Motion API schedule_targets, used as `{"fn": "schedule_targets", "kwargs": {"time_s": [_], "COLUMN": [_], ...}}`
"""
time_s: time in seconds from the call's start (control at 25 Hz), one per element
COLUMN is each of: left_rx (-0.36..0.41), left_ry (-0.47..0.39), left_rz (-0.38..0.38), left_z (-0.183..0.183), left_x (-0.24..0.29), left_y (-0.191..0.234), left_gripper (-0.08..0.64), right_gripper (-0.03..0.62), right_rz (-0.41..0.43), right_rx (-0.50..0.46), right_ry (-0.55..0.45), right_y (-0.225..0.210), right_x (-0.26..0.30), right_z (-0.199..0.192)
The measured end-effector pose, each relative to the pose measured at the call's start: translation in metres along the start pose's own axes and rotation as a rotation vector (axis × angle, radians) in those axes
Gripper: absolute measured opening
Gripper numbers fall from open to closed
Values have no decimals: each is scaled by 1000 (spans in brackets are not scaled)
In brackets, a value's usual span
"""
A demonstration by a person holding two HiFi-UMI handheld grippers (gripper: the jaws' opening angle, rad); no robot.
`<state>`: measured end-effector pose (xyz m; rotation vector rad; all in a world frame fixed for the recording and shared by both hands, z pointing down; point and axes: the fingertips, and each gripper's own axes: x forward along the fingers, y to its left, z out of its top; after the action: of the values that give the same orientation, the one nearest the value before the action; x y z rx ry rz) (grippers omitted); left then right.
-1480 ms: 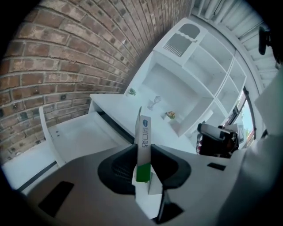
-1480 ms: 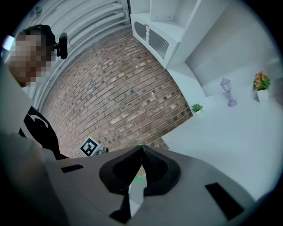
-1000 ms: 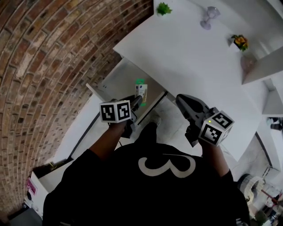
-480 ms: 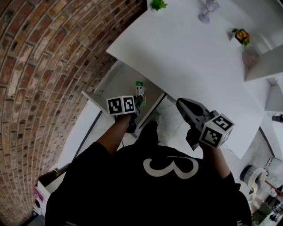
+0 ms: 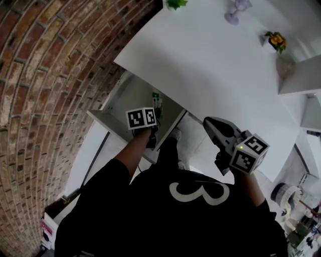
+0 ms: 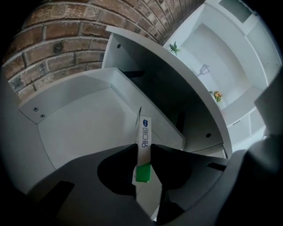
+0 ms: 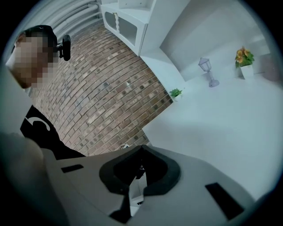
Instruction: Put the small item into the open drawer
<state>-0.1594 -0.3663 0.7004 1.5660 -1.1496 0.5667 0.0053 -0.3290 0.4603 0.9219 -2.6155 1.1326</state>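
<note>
The small item is a flat white tube [image 6: 144, 131] with a green cap [image 6: 142, 172]. My left gripper [image 6: 142, 152] is shut on it just above the cap, with the tube's printed end pointing forward. It hangs over the white open drawer [image 6: 79, 128] below the desk top. In the head view the left gripper [image 5: 155, 114] and tube [image 5: 157, 99] sit above the drawer [image 5: 123, 98] near its right side. My right gripper [image 5: 209, 123] is shut with nothing in it, held off the desk's front edge; its tips [image 7: 140, 150] meet.
The white desk top [image 5: 210, 65] overhangs the back of the drawer. On its far side stand a small green plant [image 5: 174, 4], a lantern ornament [image 5: 234, 11] and a flower pot [image 5: 275, 41]. A brick wall [image 5: 50, 75] runs along the left.
My left gripper has moved a little forward with the tube, farther over the drawer. The right gripper has stayed shut in much the same place.
</note>
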Motion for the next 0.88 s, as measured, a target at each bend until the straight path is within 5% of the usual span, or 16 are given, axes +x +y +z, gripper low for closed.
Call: {"fn": "schedule_targets", "kwargs": {"time_s": [0.88], "left_rx": [116], "left_ry": [10], "left_rz": [69], "left_z": [-4], "left_x": [30], "left_y": [11], "left_gripper": [100], "right_gripper": [11], "right_rz": [-31], "right_rx": [23], "right_ry": [-5], "right_y": [-19], "right_x": [-6], "right_z": [-1]}}
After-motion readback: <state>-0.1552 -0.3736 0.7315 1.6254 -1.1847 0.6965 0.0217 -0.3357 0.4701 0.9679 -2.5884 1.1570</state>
